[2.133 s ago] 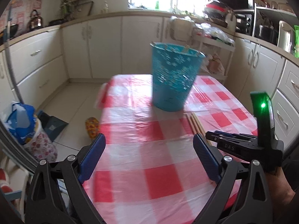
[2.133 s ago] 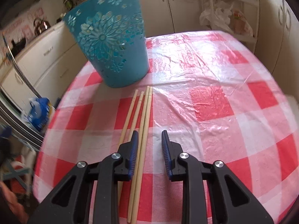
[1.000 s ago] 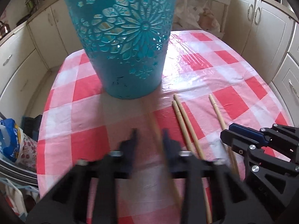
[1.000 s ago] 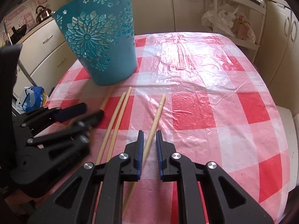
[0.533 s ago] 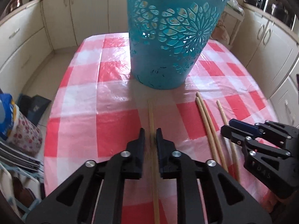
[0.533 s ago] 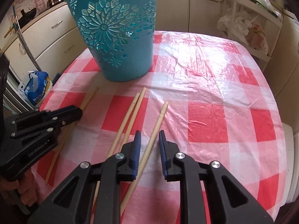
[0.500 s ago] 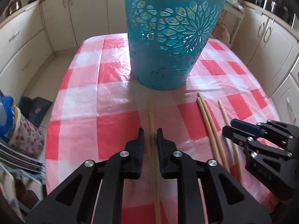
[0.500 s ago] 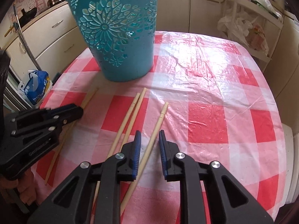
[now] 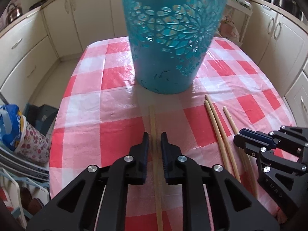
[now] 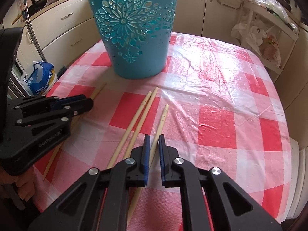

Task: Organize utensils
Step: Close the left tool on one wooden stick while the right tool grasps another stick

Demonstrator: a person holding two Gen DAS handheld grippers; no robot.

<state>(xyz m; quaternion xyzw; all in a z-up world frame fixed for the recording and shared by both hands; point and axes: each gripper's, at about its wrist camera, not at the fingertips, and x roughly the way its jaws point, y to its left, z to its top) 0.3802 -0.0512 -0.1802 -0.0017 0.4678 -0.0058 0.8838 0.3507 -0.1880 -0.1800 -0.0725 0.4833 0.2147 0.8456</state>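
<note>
A teal cut-out basket (image 9: pixel 173 38) (image 10: pixel 134 30) stands upright on the red-checked table. My left gripper (image 9: pixel 154 134) is shut on one wooden chopstick (image 9: pixel 153 119) that points at the basket's base. My right gripper (image 10: pixel 153 136) is shut on another chopstick (image 10: pixel 162 119), its far end toward the basket. A pair of loose chopsticks (image 10: pixel 140 111) (image 9: pixel 217 127) lies on the cloth between the two held ones. The left gripper (image 10: pixel 85 102) also shows at the left of the right wrist view, the right gripper (image 9: pixel 242 138) at the right of the left wrist view.
The checked tablecloth (image 10: pixel 221 96) covers a table ringed by cream cabinets (image 9: pixel 28 44). A blue bag (image 10: pixel 39 77) sits on the floor left of the table. A shelf with plastic bags (image 10: pixel 258 32) stands at the back right.
Both grippers have gone from open around the chopsticks to shut on one each. The left gripper has come in low toward the basket; both chopsticks have shifted slightly on the cloth.
</note>
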